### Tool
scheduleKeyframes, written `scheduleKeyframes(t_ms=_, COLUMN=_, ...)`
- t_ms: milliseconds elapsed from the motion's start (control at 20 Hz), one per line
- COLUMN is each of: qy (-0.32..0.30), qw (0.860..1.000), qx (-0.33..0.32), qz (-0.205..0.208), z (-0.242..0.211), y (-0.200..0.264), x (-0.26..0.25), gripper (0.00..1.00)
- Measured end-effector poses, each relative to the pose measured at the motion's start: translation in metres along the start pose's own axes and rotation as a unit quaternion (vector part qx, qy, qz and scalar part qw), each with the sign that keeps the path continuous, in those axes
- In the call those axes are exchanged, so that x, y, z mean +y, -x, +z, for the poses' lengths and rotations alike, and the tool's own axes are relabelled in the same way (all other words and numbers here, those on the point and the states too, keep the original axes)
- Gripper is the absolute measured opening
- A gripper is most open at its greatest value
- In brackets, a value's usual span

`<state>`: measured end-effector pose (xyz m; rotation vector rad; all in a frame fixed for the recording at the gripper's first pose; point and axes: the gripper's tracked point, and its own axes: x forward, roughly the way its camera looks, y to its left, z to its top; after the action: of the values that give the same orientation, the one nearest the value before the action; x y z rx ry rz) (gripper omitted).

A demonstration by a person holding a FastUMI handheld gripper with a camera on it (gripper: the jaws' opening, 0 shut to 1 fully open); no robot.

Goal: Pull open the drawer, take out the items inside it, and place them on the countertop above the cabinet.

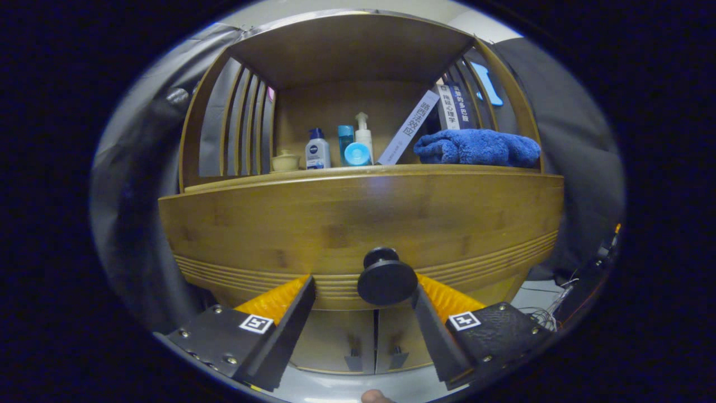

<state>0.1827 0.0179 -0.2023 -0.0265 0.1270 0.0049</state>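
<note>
The wooden drawer front (pixel 347 224) fills the space just ahead of me, and its inside is hidden. Its round black knob (pixel 386 278) sits between my fingers, close against the right finger and well apart from the left one. My gripper (pixel 363 285) is open, with neither finger pressing on the knob. The countertop (pixel 358 172) runs along just above the drawer.
On the countertop stand a small cup (pixel 286 161), several bottles (pixel 317 150) and a leaning book (pixel 410 127), with a folded blue towel (pixel 475 147) on the right. Slatted side walls and a shelf roof enclose it. Two cabinet doors (pixel 358 341) lie below the drawer.
</note>
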Motion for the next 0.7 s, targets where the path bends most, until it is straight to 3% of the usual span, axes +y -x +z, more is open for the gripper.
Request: scheduleKeyframes(t_ms=700, qy=0.017, qw=0.999, qx=-0.034, qz=-0.003, z=0.004, y=-0.029, x=0.001, gripper=0.97)
